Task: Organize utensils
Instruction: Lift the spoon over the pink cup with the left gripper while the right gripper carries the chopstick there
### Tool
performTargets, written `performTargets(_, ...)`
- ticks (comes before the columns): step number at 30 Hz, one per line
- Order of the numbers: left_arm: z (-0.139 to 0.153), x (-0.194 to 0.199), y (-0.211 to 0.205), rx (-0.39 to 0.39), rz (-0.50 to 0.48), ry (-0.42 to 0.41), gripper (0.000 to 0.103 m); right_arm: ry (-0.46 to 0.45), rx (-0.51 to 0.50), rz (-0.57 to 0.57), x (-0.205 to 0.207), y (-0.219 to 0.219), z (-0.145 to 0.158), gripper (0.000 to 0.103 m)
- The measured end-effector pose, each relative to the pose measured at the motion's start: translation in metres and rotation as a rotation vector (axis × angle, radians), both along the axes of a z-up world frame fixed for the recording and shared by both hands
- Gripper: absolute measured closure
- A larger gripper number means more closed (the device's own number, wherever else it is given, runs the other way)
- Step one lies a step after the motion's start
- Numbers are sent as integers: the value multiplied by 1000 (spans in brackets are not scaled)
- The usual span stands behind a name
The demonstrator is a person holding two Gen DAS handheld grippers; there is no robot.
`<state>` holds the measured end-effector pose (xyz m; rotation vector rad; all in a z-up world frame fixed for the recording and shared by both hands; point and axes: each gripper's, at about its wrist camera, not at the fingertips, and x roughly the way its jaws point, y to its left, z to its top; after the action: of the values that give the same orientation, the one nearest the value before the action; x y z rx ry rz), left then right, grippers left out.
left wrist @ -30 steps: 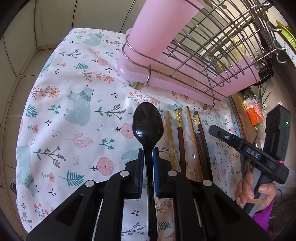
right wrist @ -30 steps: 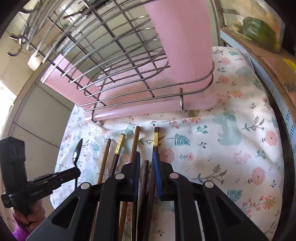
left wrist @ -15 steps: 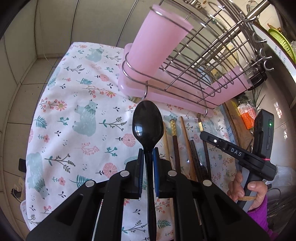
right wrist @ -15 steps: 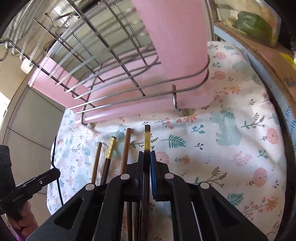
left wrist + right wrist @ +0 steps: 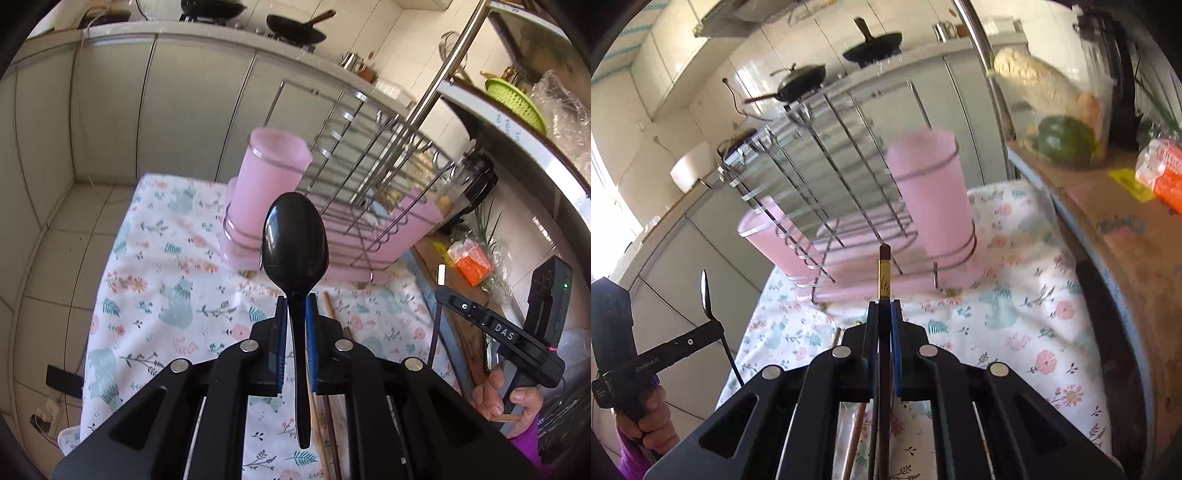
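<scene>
1. Left gripper [image 5: 294,306] fingers were clamped on the neck of the black spoon [image 5: 294,240]; bowl stuck out past the tips toward 12 o'clock, handle ran back between the fingers toward 6.
2. Right gripper [image 5: 884,314] fingers were clamped on a dark chopstick [image 5: 884,271] with a gold band; its tip pointed to 12 o'clock, long axis in line with the fingers.
3. Key relation, left view: the pink cup [image 5: 271,177] at the near end of the wire rack [image 5: 373,177] sat just past the spoon bowl at about 11 o'clock, mouth up. Judged nearer to the left gripper.
4. Right view: another pink cup [image 5: 931,199] in the rack lay at about 1 o'clock from the chopstick tip, well above the floral cloth [image 5: 1015,302] on the bench.
5. Loose chopsticks [image 5: 332,314] lay on the cloth under the left fingers, long axes roughly 12 to 6.
6. Left view showed the spoon bowl face-on and the right gripper at 4 o'clock; right view showed the spoon edge-on at 9 o'clock, and the second cup's rim, blurred.
7. Judgement: both utensils lifted, drop into cups not yet done; cup interiors couldn't be seen.
</scene>
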<state>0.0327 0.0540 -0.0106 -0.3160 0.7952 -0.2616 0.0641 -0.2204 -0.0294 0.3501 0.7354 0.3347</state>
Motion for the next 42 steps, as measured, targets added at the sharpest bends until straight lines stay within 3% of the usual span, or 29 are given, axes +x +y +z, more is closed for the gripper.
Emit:
performTargets(9,65,0,9,32,39,-187,94,-240,-7,-45,-10,-19,84,97)
performTargets(17,126,21,15,37,94,-357,94,-466,-22,-116,8,-28,155,97)
performTargets(23,153,44,20,40,147,-461,94,-594,-30,-194,29,-38,185,97)
performTargets(29,158,77,24,58,183,-489,94,-700,-74,-255,54,-36,199,97)
performTargets(33,146,98,21,83,192,-487,94,-703,-115,-264,74,-31,192,97)
performTargets(42,104,130,18,114,173,-383,94,-504,-163,-223,122,-24,136,97)
